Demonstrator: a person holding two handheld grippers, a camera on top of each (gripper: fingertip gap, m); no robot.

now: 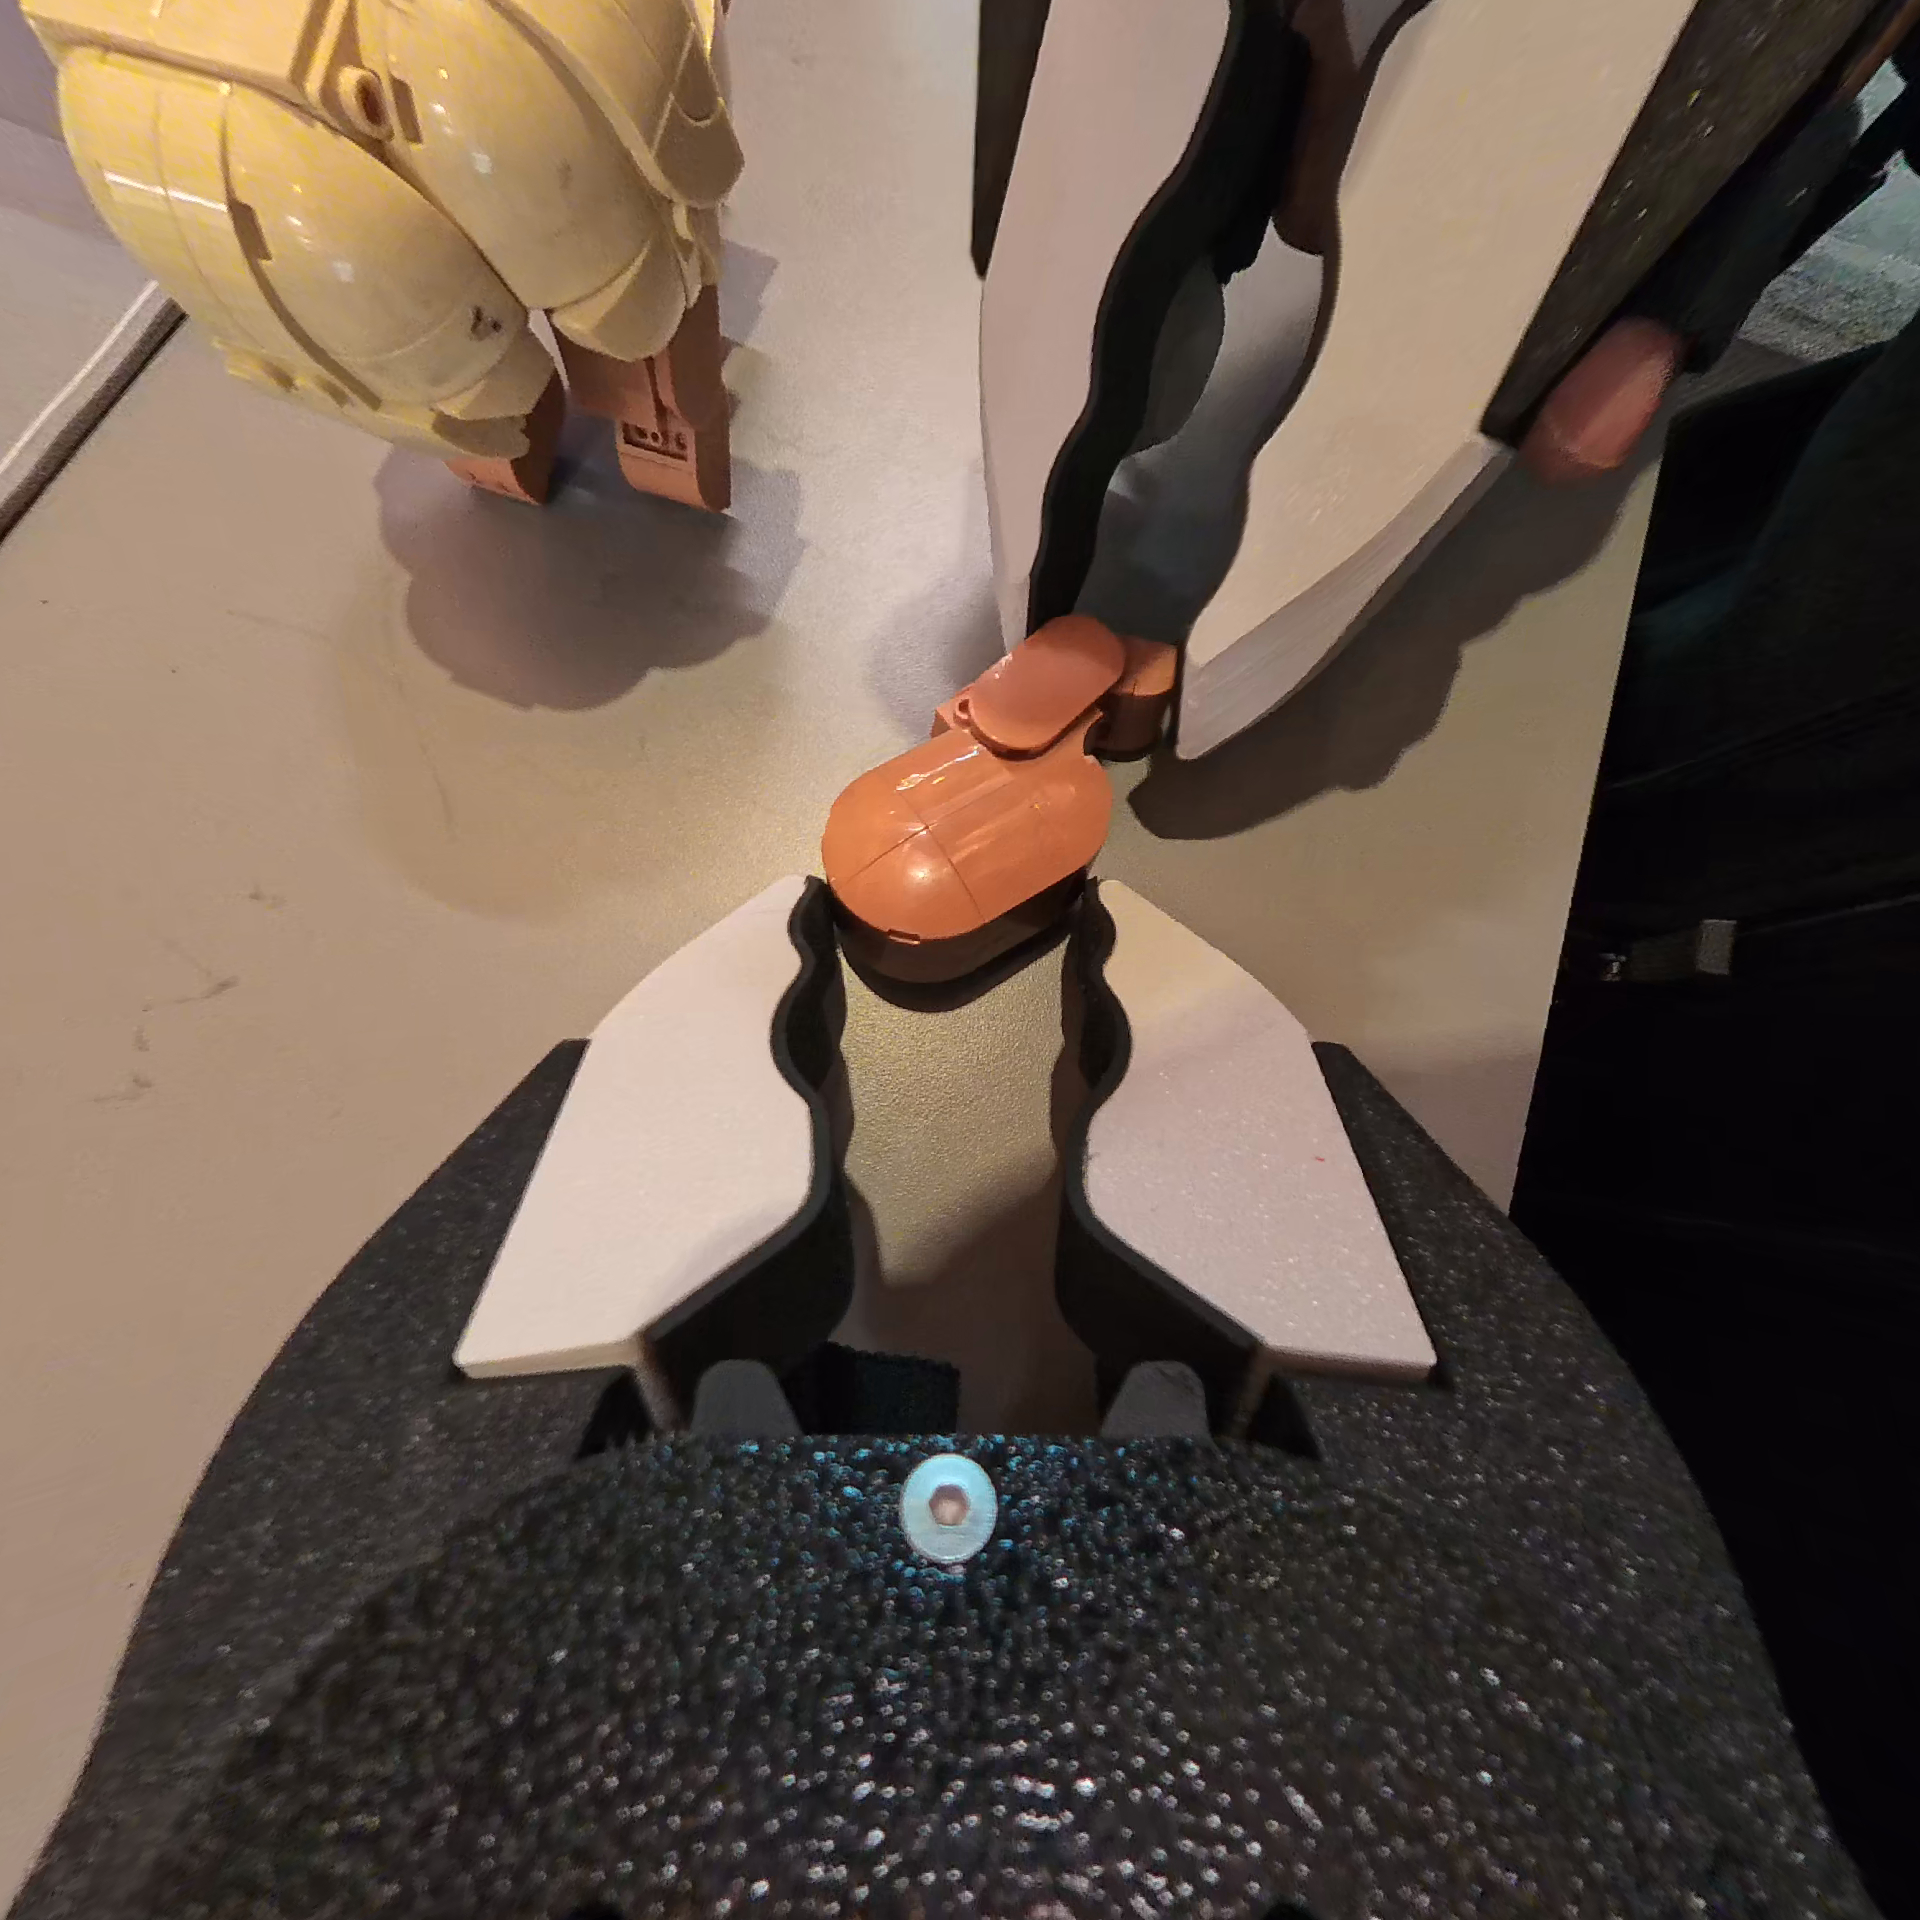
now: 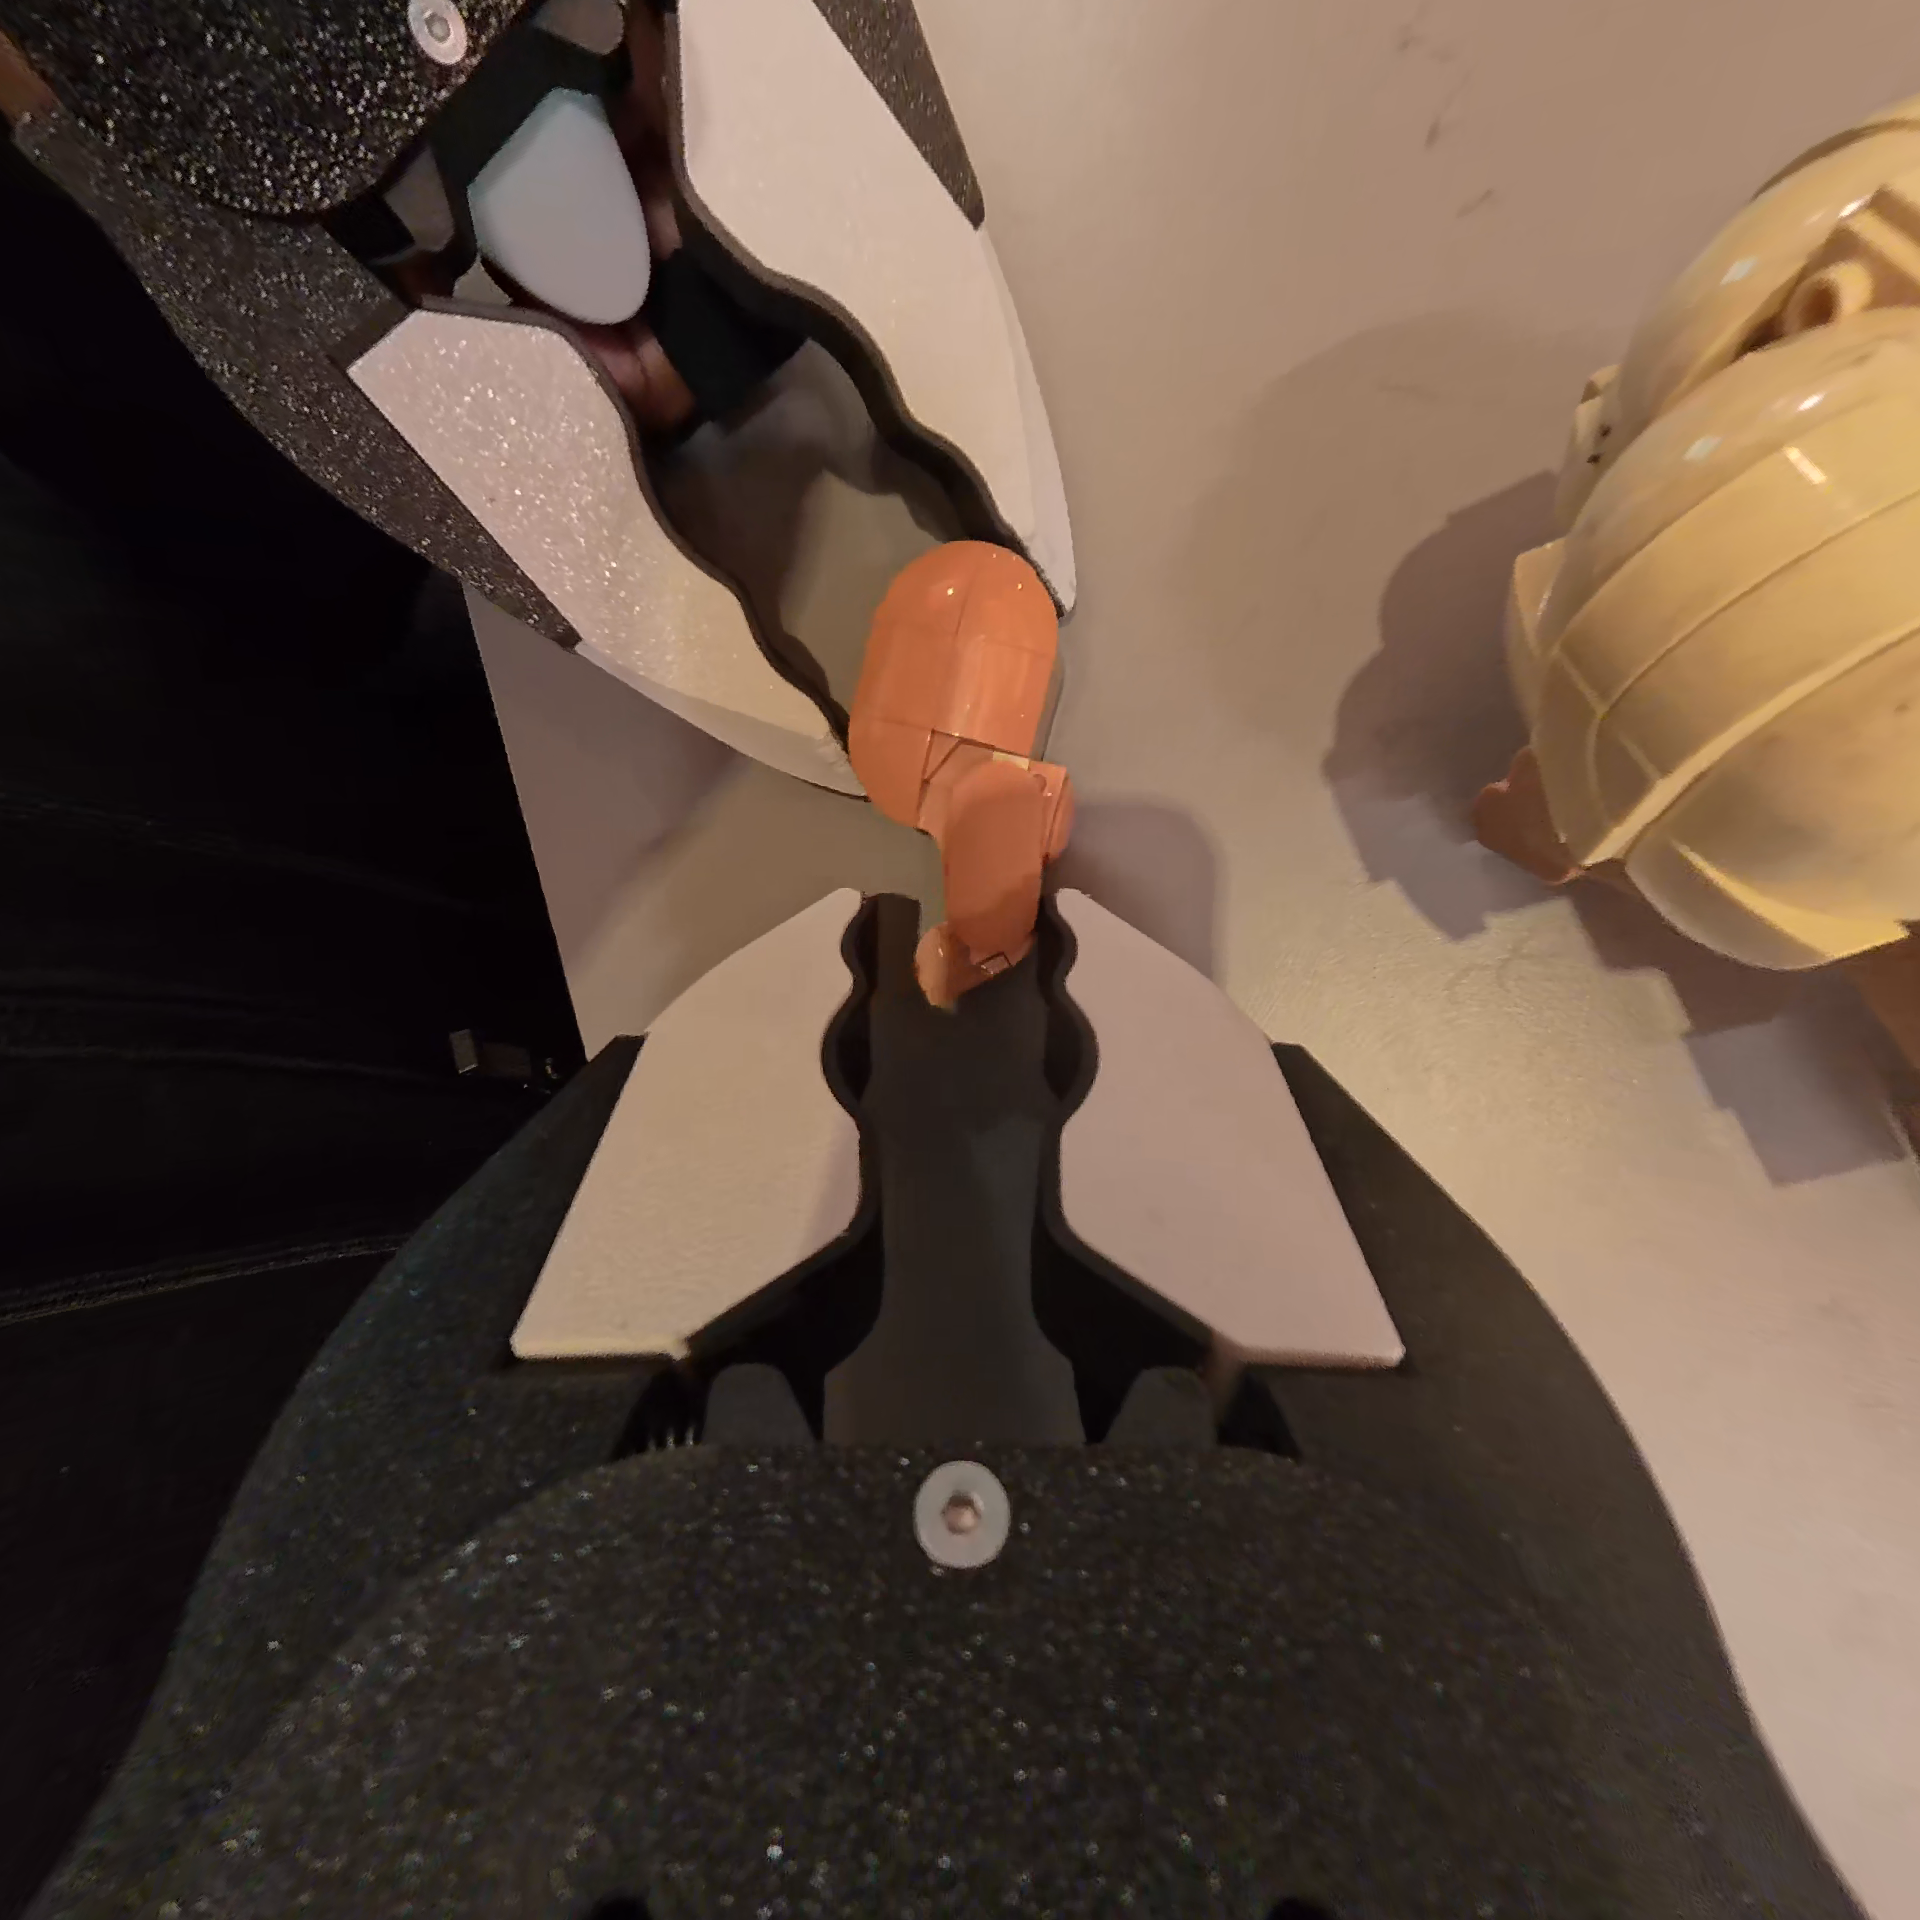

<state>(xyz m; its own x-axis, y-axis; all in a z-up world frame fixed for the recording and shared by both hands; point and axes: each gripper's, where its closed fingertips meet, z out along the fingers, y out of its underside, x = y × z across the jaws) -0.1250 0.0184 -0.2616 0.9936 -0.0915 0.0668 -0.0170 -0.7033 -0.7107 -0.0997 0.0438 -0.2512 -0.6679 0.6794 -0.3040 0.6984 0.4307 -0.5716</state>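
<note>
The left gripper (image 1: 951, 914) pinches the rounded end of a glossy orange-brown jointed plastic brick piece (image 1: 961, 842), both pads pressing. At one o'clock, the right gripper (image 2: 956, 935) stands parted around its narrow end, only the right pad touching.

Cream block-built figure (image 1: 395, 218) on pale tabletop (image 1: 260, 831)

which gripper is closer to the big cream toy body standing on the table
Left, though neither touches it. The left gripper clamps the rounded end of the brown jointed piece; the cream toy body stands ahead to its left. The right gripper, at the piece's other end, sits farther away.
</note>
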